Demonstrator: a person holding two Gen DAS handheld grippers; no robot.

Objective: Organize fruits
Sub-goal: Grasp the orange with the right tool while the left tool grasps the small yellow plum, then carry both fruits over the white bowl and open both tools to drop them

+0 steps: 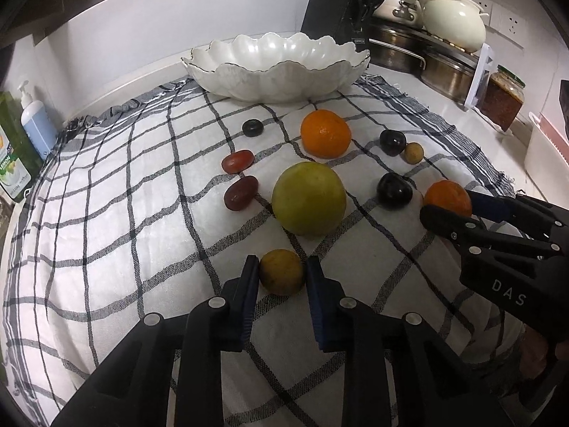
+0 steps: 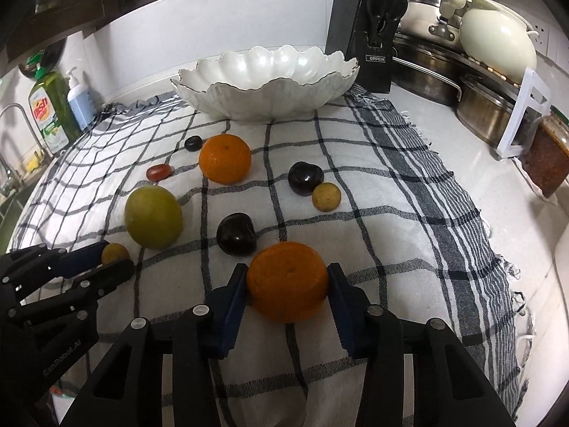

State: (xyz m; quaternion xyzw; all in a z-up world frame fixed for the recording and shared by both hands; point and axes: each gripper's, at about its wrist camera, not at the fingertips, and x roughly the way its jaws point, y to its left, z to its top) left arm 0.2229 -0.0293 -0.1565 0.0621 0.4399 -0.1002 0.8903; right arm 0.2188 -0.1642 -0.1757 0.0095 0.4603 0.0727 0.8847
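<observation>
Fruits lie on a checked cloth point(image 1: 124, 213) before a white scalloped bowl point(image 1: 277, 67), which looks empty. My left gripper point(image 1: 281, 274) has its pads against both sides of a small yellow-brown fruit point(image 1: 281, 272) resting on the cloth. My right gripper point(image 2: 287, 284) is closed on a small orange point(image 2: 287, 281), also on the cloth; it shows in the left wrist view point(image 1: 448, 197). A green apple point(image 1: 308, 203), a bigger orange point(image 1: 325, 133), dark plums point(image 1: 394, 190), red grapes point(image 1: 240, 193) and a small tan fruit point(image 1: 413, 152) lie between.
A black knife block point(image 2: 373, 35), steel pots point(image 2: 426, 71) and a cream tureen point(image 2: 498, 42) stand at the back right. A jar point(image 2: 547, 156) sits at the right. Soap bottles point(image 2: 64, 106) and a tap point(image 2: 14, 135) are at the left.
</observation>
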